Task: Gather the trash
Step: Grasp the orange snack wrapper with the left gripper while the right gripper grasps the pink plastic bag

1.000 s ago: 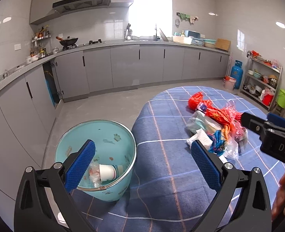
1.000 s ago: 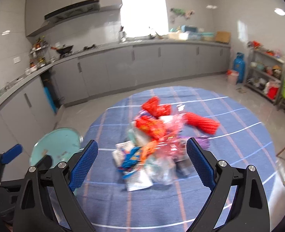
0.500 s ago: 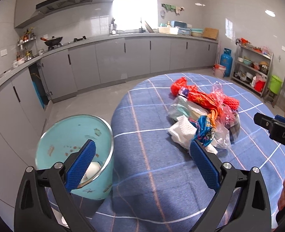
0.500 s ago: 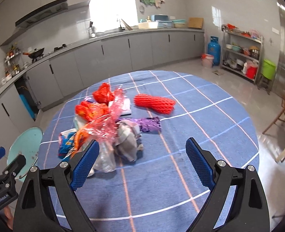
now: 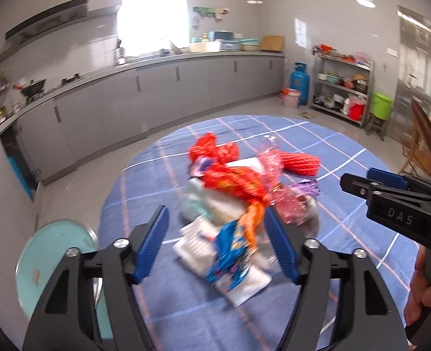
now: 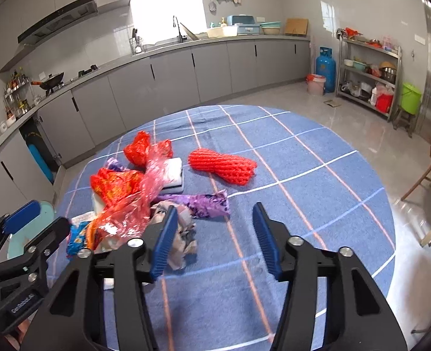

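- Since a second ago the left gripper [image 5: 218, 248] has swung from the teal bin [image 5: 54, 251] to the trash pile [image 5: 244, 193] on the blue checked tablecloth [image 6: 303, 175].
- Its jaws are closing around a blue snack wrapper [image 5: 230, 251], not yet pressing it.
- The right gripper [image 6: 212, 237] is closing, empty, beside crumpled paper [image 6: 183, 234].

A home kitchen — grey cabinets [image 6: 168, 84], range hood [image 6: 57, 26], sink tap [image 6: 178, 27], gas cylinder [image 6: 325, 68].
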`<action>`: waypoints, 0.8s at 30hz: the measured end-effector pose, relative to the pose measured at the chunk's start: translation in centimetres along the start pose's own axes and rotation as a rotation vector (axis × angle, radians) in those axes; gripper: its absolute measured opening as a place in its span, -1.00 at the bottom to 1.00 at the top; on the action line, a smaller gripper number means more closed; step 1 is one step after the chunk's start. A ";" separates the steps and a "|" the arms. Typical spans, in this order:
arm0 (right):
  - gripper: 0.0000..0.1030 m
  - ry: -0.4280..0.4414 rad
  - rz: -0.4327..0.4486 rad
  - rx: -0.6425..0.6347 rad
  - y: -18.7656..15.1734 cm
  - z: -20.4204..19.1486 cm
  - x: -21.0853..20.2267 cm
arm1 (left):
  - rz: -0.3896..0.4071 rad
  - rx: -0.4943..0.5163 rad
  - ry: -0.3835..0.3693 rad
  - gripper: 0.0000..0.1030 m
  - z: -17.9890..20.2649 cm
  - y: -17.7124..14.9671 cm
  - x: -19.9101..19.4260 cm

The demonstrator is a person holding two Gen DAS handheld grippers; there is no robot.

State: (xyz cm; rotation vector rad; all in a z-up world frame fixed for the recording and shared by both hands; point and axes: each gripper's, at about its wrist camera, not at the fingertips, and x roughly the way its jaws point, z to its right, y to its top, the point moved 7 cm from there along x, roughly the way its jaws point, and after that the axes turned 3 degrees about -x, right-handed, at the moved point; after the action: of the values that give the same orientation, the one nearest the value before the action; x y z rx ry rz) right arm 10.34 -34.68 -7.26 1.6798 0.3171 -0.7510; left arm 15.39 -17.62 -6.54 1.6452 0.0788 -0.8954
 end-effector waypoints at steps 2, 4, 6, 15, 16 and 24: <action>-0.05 0.006 -0.009 0.002 0.0 0.3 0.4 | -0.032 -0.016 -0.034 0.17 0.7 -0.1 1.3; -0.05 0.007 -0.014 -0.002 0.2 0.4 0.6 | -0.056 -0.032 -0.068 0.17 1.2 -0.3 2.2; -0.05 0.016 -0.020 0.006 0.5 0.6 0.8 | -0.076 -0.010 -0.068 0.17 1.9 -0.9 3.1; -0.05 0.090 -0.031 0.022 2.4 -0.5 1.7 | -0.125 -0.034 -0.119 -0.42 1.7 -1.9 5.2; -0.05 0.110 -0.038 0.034 2.6 -0.7 1.9 | -0.113 -0.048 -0.132 -0.51 1.5 -1.7 5.0; 0.29 0.149 -0.085 0.155 3.2 -0.5 3.9 | -0.021 -0.079 -0.126 -0.59 -0.4 0.3 1.8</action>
State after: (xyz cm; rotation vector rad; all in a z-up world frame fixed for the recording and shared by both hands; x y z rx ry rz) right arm 15.29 -35.71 -7.15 1.8832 0.4465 -0.7295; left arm 16.98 -18.10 -7.31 1.5143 0.0438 -0.9978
